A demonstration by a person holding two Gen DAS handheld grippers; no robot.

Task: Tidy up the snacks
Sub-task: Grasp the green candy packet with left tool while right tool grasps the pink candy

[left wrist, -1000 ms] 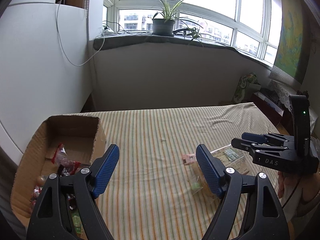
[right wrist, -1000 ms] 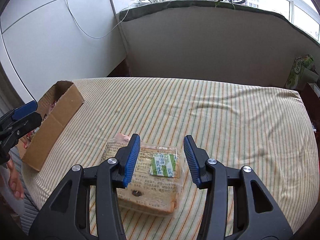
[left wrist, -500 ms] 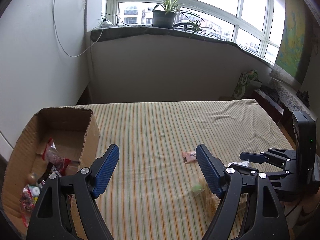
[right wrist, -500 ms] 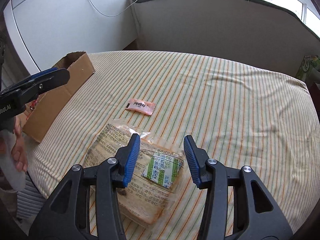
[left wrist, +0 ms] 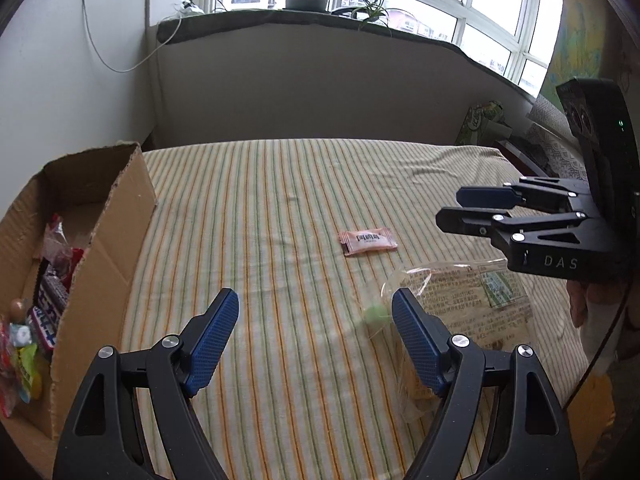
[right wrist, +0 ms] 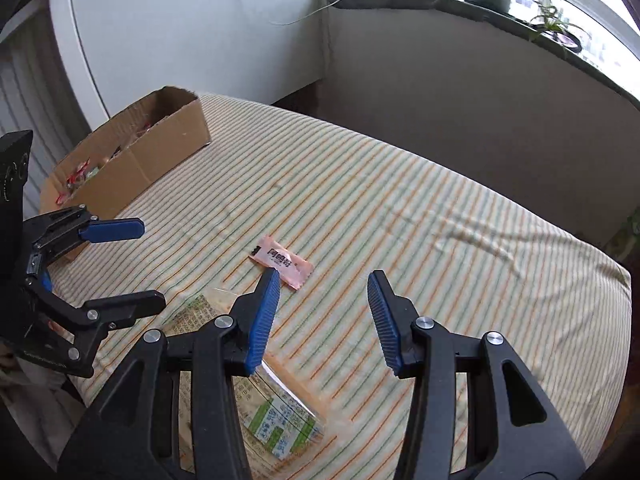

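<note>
cloth [left wrist: 280, 184]: matt woven fabric, striped, faintly creased | box [left wrist: 108, 248]: rough brown corrugated cardboard, torn rim | pink sachet [left wrist: 367, 241]: smooth, slightly shiny wrapper | bread bag [left wrist: 472, 308]: clear glossy plastic film with printed paper label | gripper pads [left wrist: 212, 336]: blue, finely ribbed; arms matt black plastic, metal rivets

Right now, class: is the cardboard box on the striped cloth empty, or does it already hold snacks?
It holds snacks. Colourful wrapped packets lie inside the open-topped cardboard box; the pink sachet and bread pack are outside it on the cloth.

A pink packet [left wrist: 368, 241] lies flat mid-bed; a clear bread bag [left wrist: 464, 312] nearer the front edge; box [left wrist: 100, 240] of snacks at the left edge.
</note>
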